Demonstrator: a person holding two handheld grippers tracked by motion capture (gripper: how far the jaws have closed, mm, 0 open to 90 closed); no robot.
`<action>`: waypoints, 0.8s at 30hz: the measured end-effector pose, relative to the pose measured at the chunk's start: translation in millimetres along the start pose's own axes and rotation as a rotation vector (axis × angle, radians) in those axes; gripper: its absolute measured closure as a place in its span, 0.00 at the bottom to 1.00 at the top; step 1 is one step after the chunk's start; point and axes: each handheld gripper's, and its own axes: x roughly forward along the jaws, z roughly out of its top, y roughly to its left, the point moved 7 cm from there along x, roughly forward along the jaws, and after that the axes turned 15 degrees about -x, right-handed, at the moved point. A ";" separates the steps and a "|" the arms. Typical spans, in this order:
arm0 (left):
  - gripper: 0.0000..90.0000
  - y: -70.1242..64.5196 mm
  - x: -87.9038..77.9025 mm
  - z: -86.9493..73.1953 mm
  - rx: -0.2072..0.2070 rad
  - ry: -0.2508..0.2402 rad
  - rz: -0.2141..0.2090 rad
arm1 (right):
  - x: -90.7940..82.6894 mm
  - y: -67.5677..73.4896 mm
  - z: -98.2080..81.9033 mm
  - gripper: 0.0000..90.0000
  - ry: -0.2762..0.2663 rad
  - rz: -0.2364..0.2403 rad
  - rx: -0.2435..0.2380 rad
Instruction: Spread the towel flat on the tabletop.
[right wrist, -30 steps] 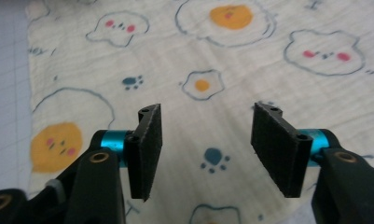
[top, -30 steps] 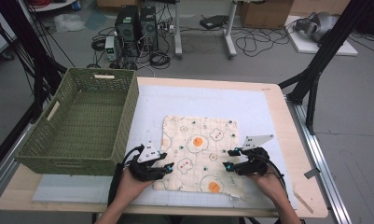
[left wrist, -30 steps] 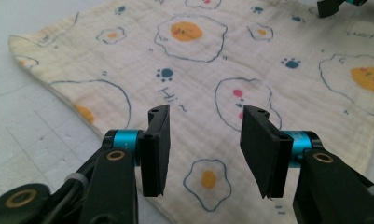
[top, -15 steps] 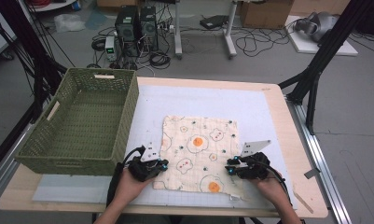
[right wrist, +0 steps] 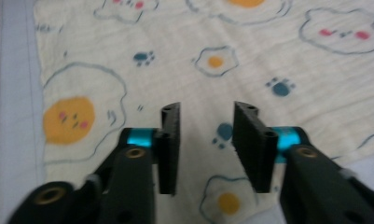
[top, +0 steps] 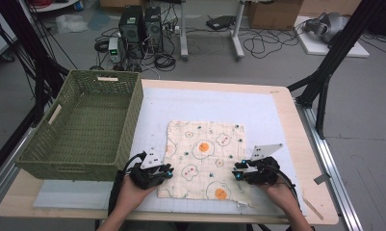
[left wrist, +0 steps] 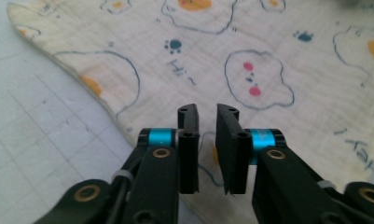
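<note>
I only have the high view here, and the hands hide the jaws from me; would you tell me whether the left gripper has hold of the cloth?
Observer: No. The left gripper has just been opening. Its own view shows a narrow gap between the jaws, and the cloth lies flat beneath them, not pinched.
Operator: Thank you. And the right one?
Observer: The right gripper has just been opening too. Its gap is wider, and nothing is between the jaws.
Operator: What part of the print is it over?
Observer: A blue paw print shows through the gap.
</note>
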 end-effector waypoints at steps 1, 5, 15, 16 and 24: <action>0.82 -0.2 0.8 1.1 -0.004 -0.004 -0.001 | -0.9 -2.6 1.6 0.63 -0.013 0.002 0.012; 0.76 1.1 2.3 6.0 -0.006 -0.015 -0.016 | -3.3 -14.7 7.5 0.55 -0.045 -0.034 0.026; 0.77 6.8 16.4 29.2 -0.026 -0.045 -0.025 | -5.3 -40.8 17.5 0.48 -0.057 -0.052 0.048; 0.77 8.2 17.5 31.9 -0.030 -0.057 -0.019 | -5.5 -44.6 18.9 0.47 -0.065 -0.056 0.054; 0.78 23.7 29.5 63.1 -0.068 -0.115 0.022 | -5.2 -71.5 33.5 0.46 -0.053 -0.065 0.067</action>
